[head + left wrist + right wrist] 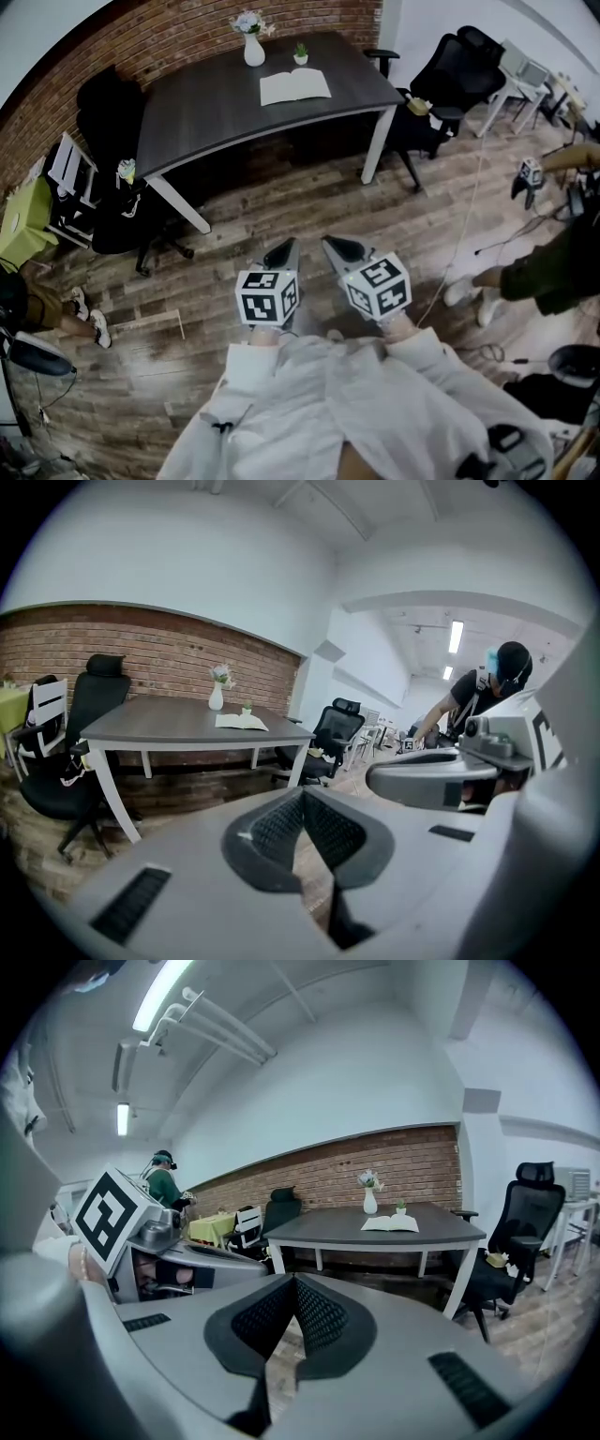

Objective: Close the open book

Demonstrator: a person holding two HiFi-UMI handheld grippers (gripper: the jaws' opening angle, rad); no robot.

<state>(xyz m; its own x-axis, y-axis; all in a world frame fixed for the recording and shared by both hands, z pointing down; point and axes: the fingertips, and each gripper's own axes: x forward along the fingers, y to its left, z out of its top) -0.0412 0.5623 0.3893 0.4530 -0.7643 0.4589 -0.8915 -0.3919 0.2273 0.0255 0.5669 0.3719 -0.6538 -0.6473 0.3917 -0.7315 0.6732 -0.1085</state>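
Grippers are both clenched tight with nothing in them. The left gripper [302, 794] has its ribbed black pads pressed together at the tips. The right gripper [294, 1279] looks the same, with only wood floor [281, 206] showing below the pads. Each one carries a marker cube [267, 296] with black and white square patterns on its faces, and that's the only print I can make out.

Both are held side by side, close but not touching, out in front of the person's chest. White sleeves [281, 394] sit behind them, and the noses tip a bit down, aimed toward the dark table [206, 112].

The open book [294, 86] lies flat on that table, pages up, well apart from both grippers. It's just in front of a white vase [254, 49] with flowers and a small potted plant [300, 54]. A black office chair [103, 108] stands at each end of the table.
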